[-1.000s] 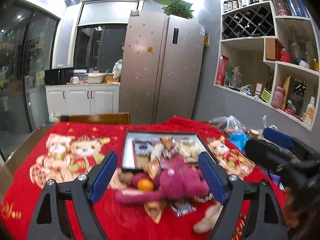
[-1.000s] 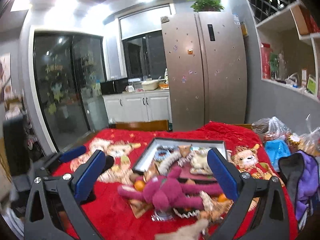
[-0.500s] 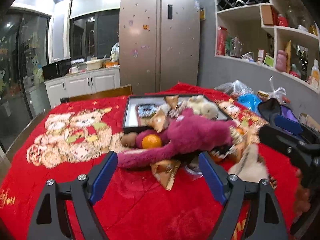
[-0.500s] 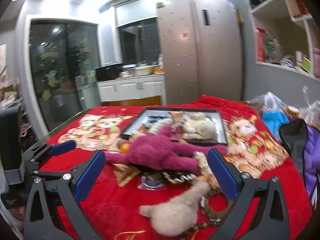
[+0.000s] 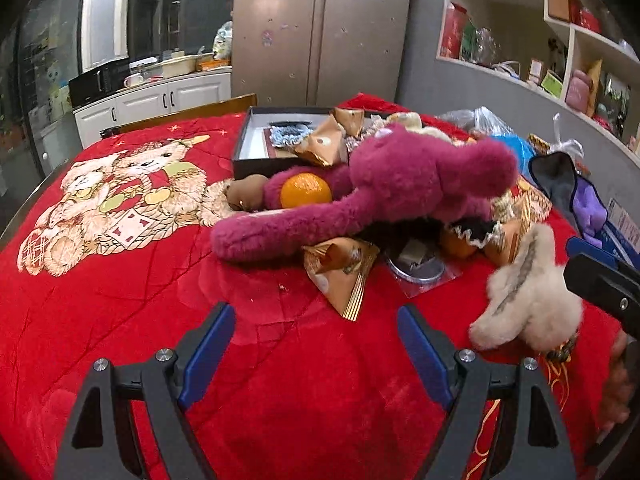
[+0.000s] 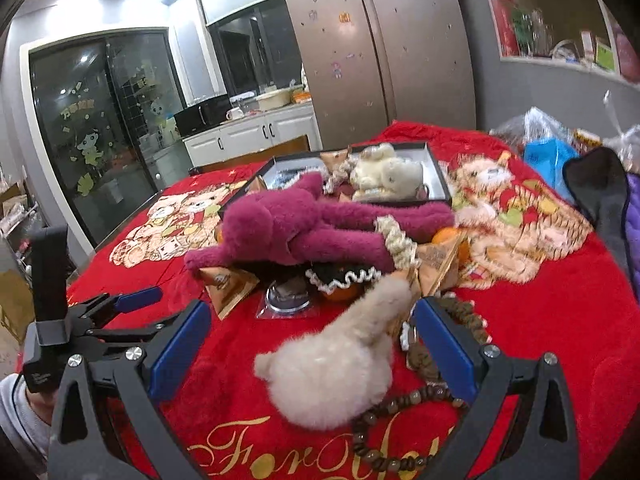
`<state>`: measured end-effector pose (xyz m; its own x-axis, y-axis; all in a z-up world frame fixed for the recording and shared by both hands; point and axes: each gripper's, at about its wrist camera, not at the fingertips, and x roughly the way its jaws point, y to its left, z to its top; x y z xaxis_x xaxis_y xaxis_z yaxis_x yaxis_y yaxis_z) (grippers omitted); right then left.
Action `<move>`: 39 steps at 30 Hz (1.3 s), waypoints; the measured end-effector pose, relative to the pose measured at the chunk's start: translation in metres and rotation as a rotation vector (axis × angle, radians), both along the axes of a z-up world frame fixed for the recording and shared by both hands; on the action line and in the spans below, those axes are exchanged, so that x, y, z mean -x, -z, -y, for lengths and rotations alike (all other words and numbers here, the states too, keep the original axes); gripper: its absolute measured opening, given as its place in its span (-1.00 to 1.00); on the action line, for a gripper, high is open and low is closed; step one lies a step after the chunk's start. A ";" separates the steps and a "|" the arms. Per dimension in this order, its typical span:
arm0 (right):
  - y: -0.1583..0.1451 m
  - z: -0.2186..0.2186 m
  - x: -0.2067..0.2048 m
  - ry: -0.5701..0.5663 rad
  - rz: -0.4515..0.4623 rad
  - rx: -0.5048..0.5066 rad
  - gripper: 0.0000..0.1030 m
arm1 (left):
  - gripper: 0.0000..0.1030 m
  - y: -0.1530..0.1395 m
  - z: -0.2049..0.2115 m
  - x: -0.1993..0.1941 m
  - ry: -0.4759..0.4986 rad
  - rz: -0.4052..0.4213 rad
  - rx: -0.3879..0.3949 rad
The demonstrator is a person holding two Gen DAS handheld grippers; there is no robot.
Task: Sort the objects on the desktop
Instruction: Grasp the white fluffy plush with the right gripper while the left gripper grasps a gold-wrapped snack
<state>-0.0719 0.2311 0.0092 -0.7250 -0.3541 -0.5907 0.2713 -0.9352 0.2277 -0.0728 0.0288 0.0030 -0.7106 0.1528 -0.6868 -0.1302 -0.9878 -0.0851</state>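
A magenta plush bear (image 5: 384,188) (image 6: 296,228) lies on the red cloth among an orange (image 5: 306,190), gold snack packets (image 5: 340,272), a round tin (image 5: 416,266) and a beige fluffy toy (image 5: 528,292) (image 6: 336,364). Behind it is a black box (image 5: 244,160) (image 6: 436,184) holding a cream plush (image 6: 384,172) and packets. My left gripper (image 5: 316,340) is open and empty, low over bare cloth before the bear. My right gripper (image 6: 312,340) is open, its jaws either side of the beige toy, not touching it.
A wooden bead string (image 6: 400,412) lies beside the beige toy. A black and purple bag (image 6: 612,208) and plastic bags (image 5: 480,120) crowd the table's right side. The left gripper shows at the left of the right wrist view (image 6: 120,312). Wall shelves (image 5: 560,40) stand at the right.
Both grippers have come forward and down toward the pile. The bear and beige toy now look much nearer. Both jaws stay open.
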 end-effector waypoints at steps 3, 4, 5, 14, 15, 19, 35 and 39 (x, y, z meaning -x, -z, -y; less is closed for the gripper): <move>0.006 -0.001 0.003 0.008 0.030 -0.002 1.00 | 0.65 0.002 0.002 0.004 0.009 0.023 -0.021; 0.007 0.000 0.005 0.012 0.040 -0.009 1.00 | 0.65 0.003 0.002 0.007 0.013 0.030 -0.029; 0.009 0.001 0.006 0.014 0.047 -0.012 1.00 | 0.65 0.005 0.002 0.010 0.015 0.043 -0.035; 0.023 0.003 0.014 0.012 0.103 -0.008 1.00 | 0.65 0.015 -0.010 0.039 0.030 0.117 -0.016; 0.025 0.003 0.015 0.014 0.109 -0.009 1.00 | 0.65 0.015 -0.009 0.043 0.033 0.118 -0.022; 0.031 0.006 0.019 0.008 0.135 -0.006 0.99 | 0.65 0.018 -0.006 0.051 0.024 0.135 -0.031; 0.048 0.013 0.026 -0.004 0.174 -0.039 0.80 | 0.94 0.027 -0.014 0.052 0.000 0.169 0.090; 0.054 0.013 0.032 -0.006 0.215 -0.040 0.43 | 0.94 0.027 -0.014 0.052 0.001 0.164 0.095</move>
